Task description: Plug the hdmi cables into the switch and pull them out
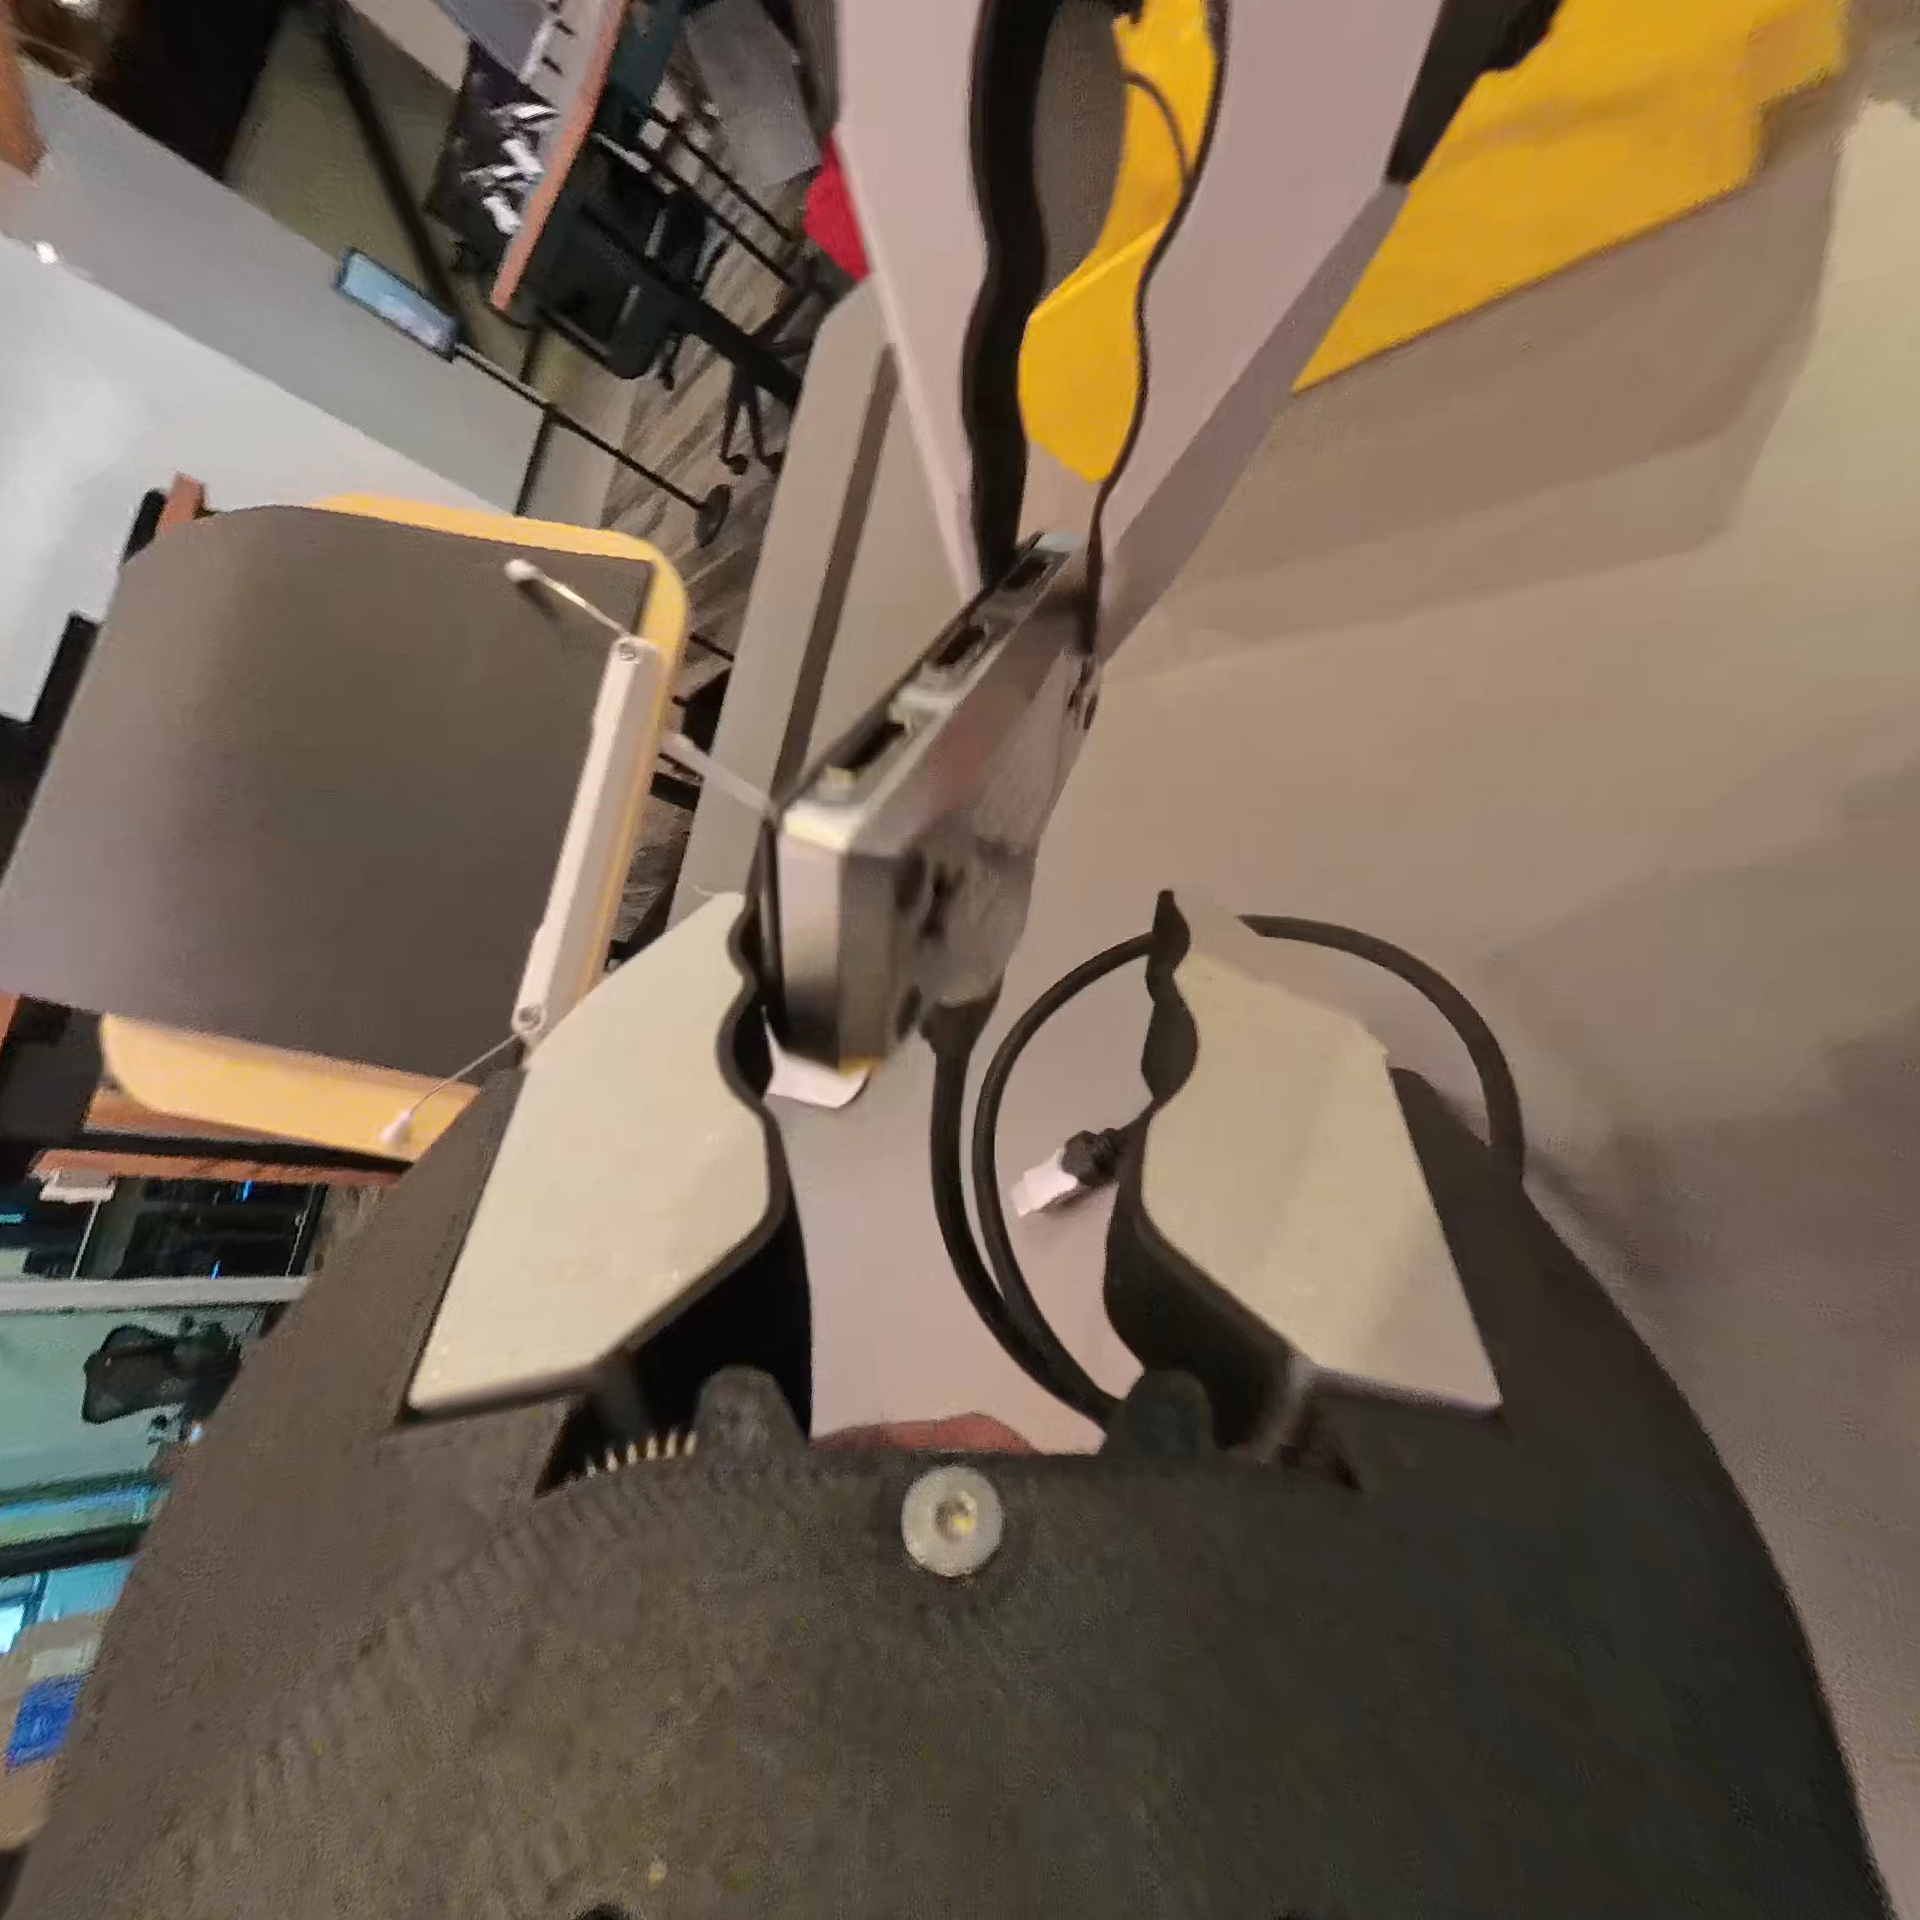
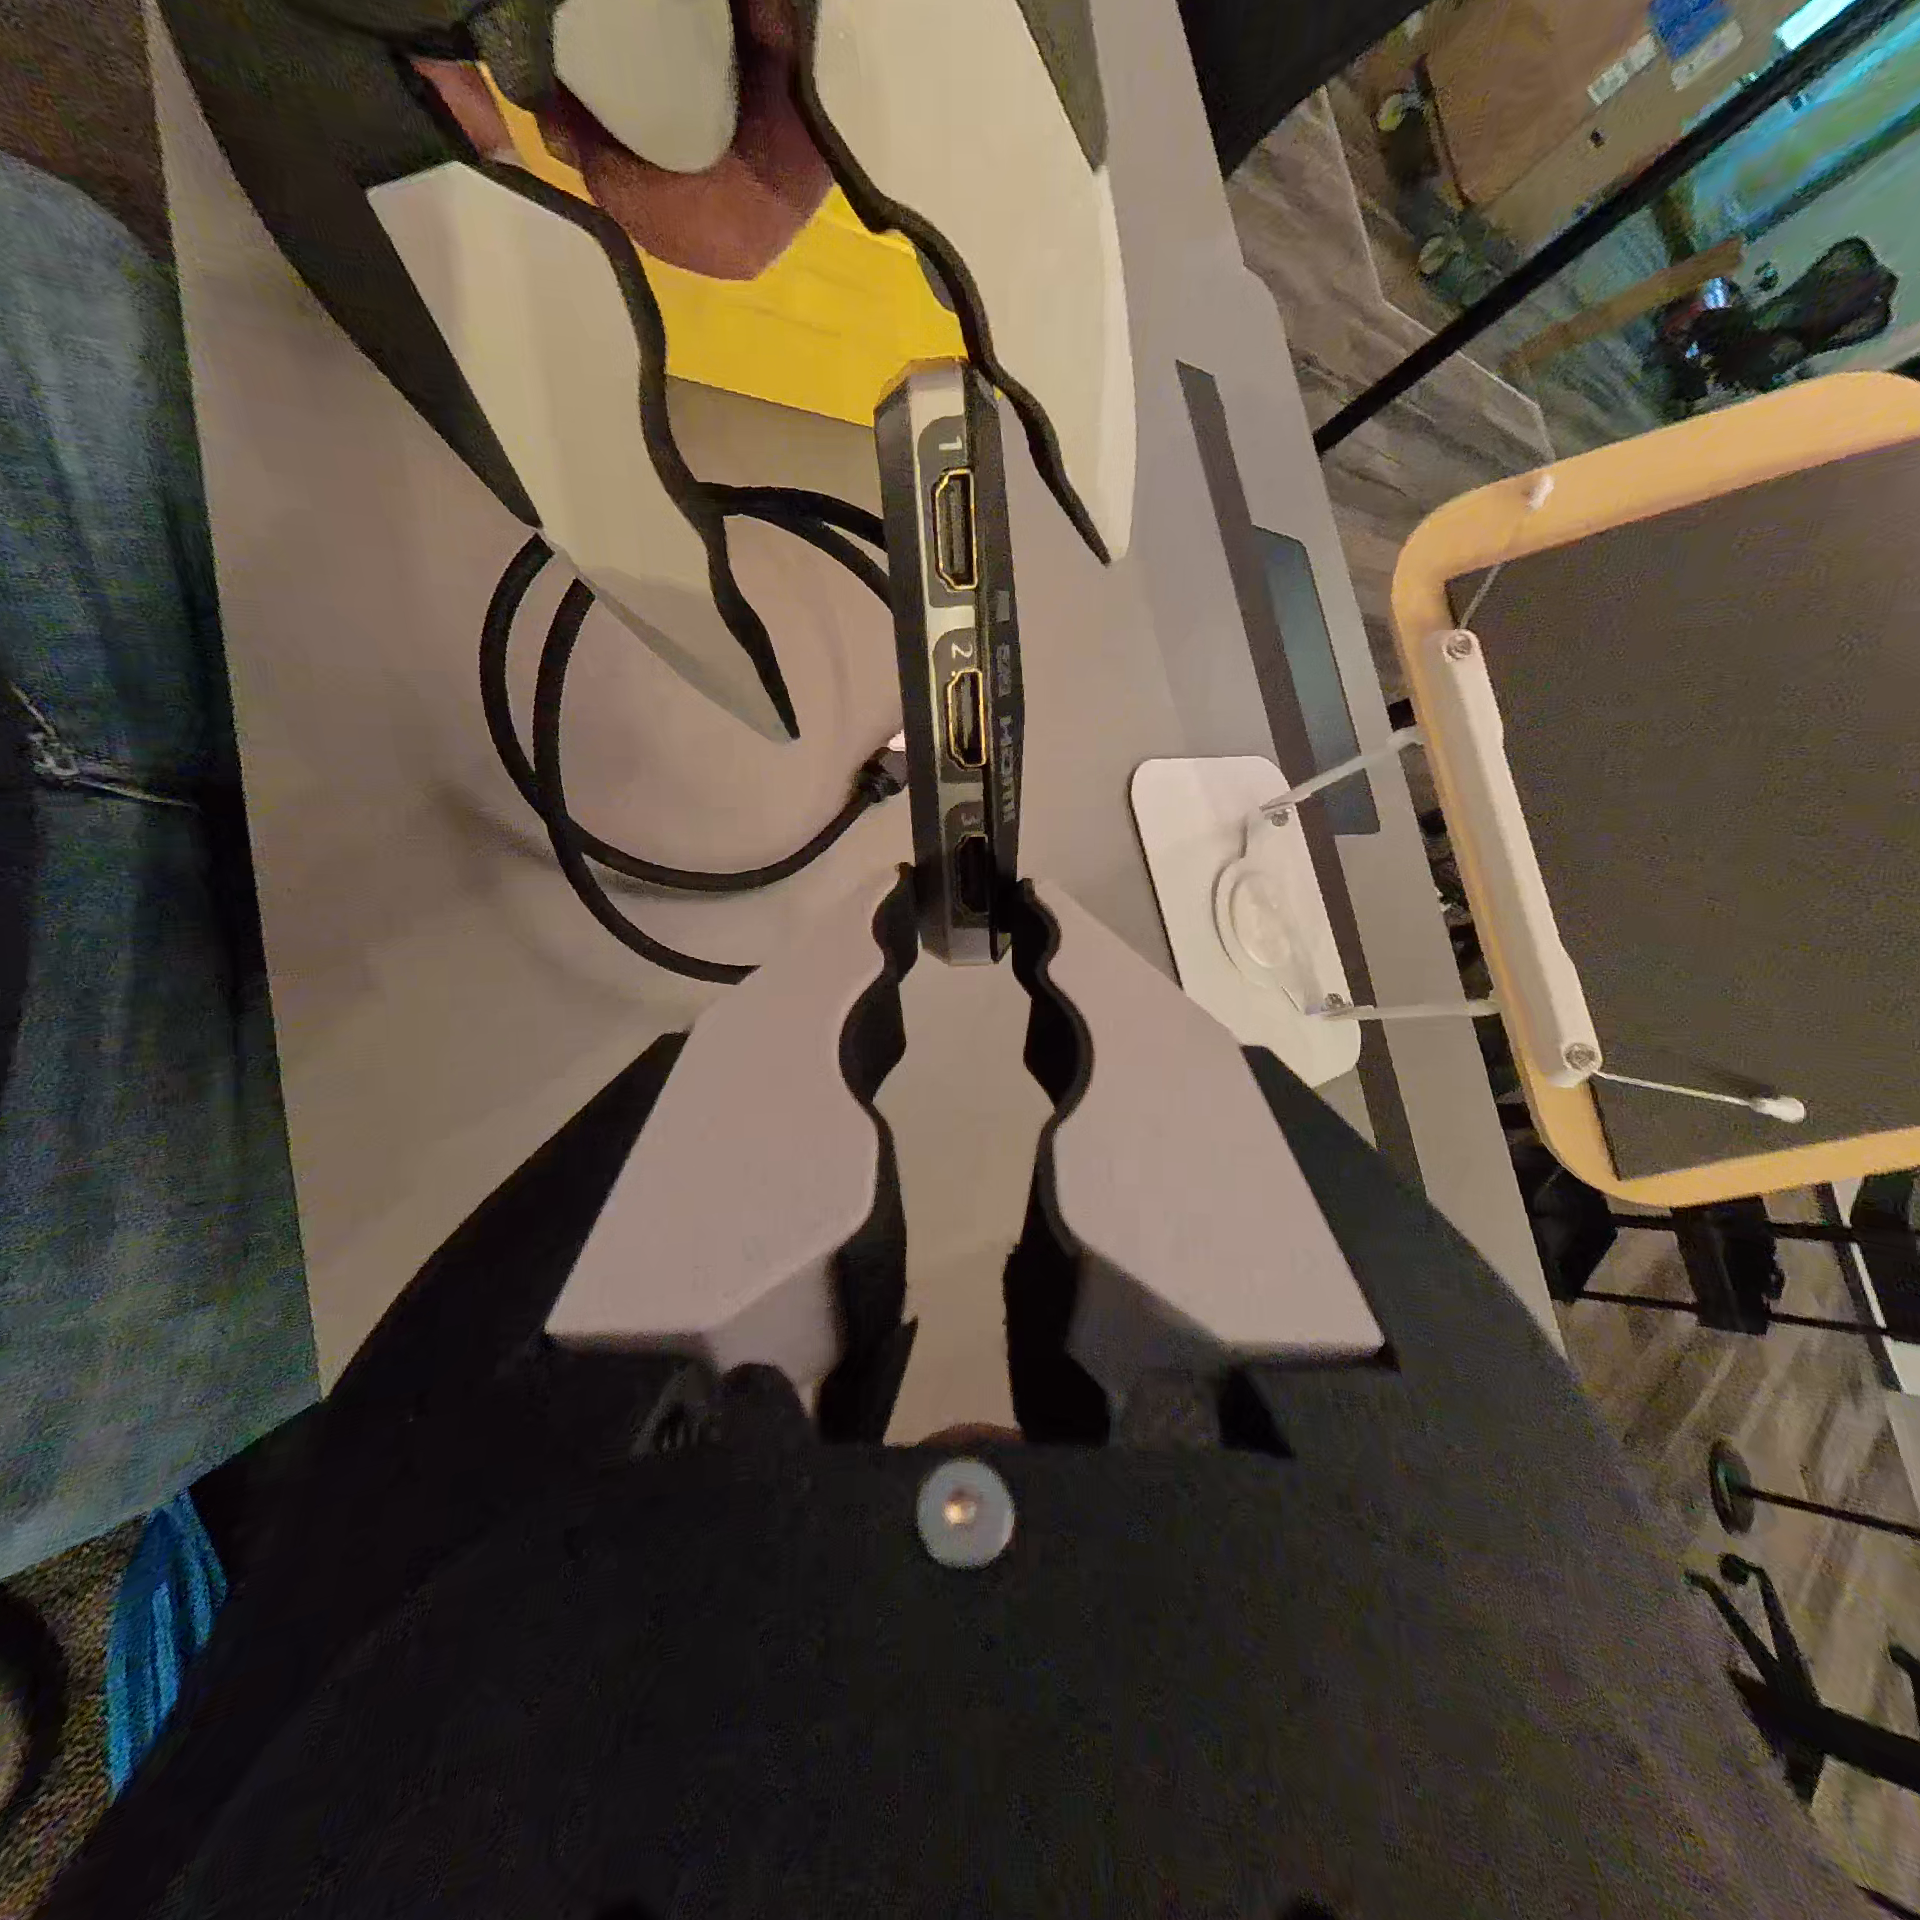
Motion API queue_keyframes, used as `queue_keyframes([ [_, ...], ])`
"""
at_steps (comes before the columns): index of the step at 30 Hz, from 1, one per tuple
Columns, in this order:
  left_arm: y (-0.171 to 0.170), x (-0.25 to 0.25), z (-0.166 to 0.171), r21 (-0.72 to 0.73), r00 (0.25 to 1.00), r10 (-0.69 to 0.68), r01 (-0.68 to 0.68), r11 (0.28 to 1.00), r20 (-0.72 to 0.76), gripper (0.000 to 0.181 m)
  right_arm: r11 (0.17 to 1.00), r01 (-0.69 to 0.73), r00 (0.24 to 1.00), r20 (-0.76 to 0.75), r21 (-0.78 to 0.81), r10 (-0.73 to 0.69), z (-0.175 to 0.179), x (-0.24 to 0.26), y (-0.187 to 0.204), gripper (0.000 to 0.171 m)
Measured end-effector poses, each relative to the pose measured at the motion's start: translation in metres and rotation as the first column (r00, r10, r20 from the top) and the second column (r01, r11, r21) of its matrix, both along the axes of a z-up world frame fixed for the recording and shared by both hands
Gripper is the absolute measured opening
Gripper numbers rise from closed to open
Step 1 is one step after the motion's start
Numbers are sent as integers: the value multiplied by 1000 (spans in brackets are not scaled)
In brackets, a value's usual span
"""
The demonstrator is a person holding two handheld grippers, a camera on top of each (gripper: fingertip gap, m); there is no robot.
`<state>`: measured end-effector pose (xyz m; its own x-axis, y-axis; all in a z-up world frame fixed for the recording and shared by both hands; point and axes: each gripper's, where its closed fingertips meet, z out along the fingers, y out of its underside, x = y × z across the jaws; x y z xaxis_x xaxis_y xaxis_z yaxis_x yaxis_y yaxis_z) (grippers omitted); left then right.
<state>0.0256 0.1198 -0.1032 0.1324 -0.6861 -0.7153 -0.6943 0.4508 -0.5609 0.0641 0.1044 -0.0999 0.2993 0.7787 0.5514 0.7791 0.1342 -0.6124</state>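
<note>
The HDMI switch [image 2: 961, 665] is a slim grey metal box held on edge over the grey table [image 2: 395, 935]. Its three ports face the right wrist view and all are empty. My right gripper [image 2: 964, 888] is shut on the switch's near end; it also shows in the left wrist view [image 1: 1044, 613] at the switch's far end. My left gripper [image 1: 951, 935] is open wide, its fingers on either side of the other end of the switch [image 1: 914, 831]. A black cable [image 2: 540, 727] lies coiled on the table, its small plug [image 1: 1049, 1184] free.
A black board in a light wooden frame [image 2: 1662, 831] stands on a white base plate [image 2: 1247, 894] at the table's edge, close to the switch. A yellow object [image 2: 790, 301] lies beyond. A person's jeans [image 2: 104, 831] are along the table's other side. Across from one pair of fingers to the other is roughly 5 centimetres.
</note>
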Motion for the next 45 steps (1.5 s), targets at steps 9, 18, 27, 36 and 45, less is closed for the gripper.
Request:
queue_keyframes([
  [9, 17, -14, 32, 60, 989, 104, -111, 992, 109, 75, 957, 266, 958, -141, 111, -250, 67, 74, 33, 16],
  [18, 23, -18, 28, 68, 987, 134, -140, 988, 83, 72, 820, 516, 851, -259, 248, -458, 161, 172, 52, 15],
  [27, 27, -18, 20, 50, 987, 149, -153, 987, 65, 72, 685, 664, 742, -378, 300, -554, 233, 248, 49, 16],
  [36, 29, -16, 13, 42, 987, 154, -156, 987, 48, 72, 645, 707, 700, -414, 290, -582, 277, 289, 67, 15],
  [45, 31, -17, 3, 29, 987, 158, -158, 987, 24, 69, 592, 742, 658, -510, 315, -554, 342, 318, 71, 15],
])
